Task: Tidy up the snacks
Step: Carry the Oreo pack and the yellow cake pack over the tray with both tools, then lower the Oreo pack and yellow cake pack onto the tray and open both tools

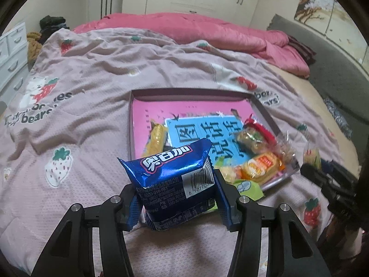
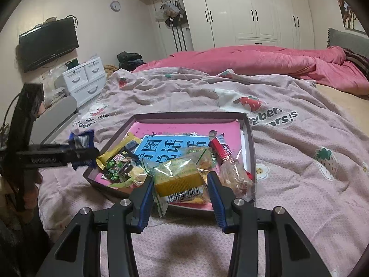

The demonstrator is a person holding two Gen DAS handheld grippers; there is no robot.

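Observation:
My left gripper is shut on a blue cookie packet, held above the bedspread just in front of the pink tray. My right gripper is shut on a yellow-green wrapped snack over the tray's near edge. The tray holds several wrapped snacks: a yellow bar, an orange-labelled pack, a red pack and a green-black pack. The left gripper with the blue packet shows at the left of the right wrist view. The right gripper's side shows at the right of the left wrist view.
The tray lies on a bed with a pink strawberry-print cover. A pink duvet is bunched at the far side. White drawers and a wall TV stand left of the bed; white wardrobes line the far wall.

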